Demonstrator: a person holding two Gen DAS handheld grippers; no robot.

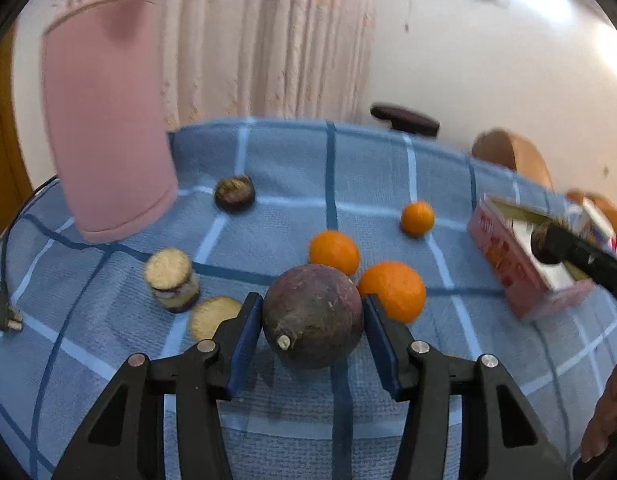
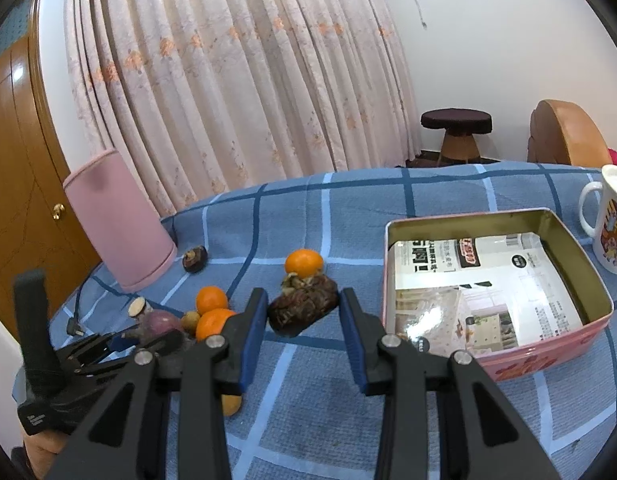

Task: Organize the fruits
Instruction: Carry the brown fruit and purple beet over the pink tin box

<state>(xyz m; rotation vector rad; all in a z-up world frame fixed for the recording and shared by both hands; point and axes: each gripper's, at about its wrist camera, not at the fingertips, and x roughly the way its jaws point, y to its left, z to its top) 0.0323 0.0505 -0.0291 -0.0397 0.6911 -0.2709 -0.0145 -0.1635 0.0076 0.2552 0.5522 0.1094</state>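
Tablecloth (image 2: 448, 196): a blue checked cloth is being shown spread over the whole tabletop.
Lampshade (image 2: 120, 220): a pink shade is being seen standing near the far left edge, with a dark cable and plug (image 1: 4, 314) lying beside it.
Tin (image 2: 588, 264): a pink open tin is being seen near the right edge, lined with printed sheets; the print is too small to be read. Red lettering on its outer wall is blurred in the left wrist view.
Mug (image 2: 608, 224): a white mug with a cartoon print is being seen just beyond the tin's far right corner; no words can be made out.
Left gripper (image 1: 312, 336): a round purple fruit (image 1: 314, 312) is being pinched between its blue pads, low over the cloth near the left edge.
Right gripper (image 2: 302, 312): a dark wrinkled fruit (image 2: 304, 304) is being held between its pads, just left of the tin.
Oranges: three are being seen mid-table, the largest (image 1: 392, 290) just beside the purple fruit, one (image 1: 334, 251) behind it, and the smallest (image 1: 417, 218) farther back.
Mangosteen (image 1: 234, 194): a dark fruit is being seen close to the lampshade's base.
Cut pieces (image 1: 172, 280): pale-faced slices are being seen lying left of the left gripper.
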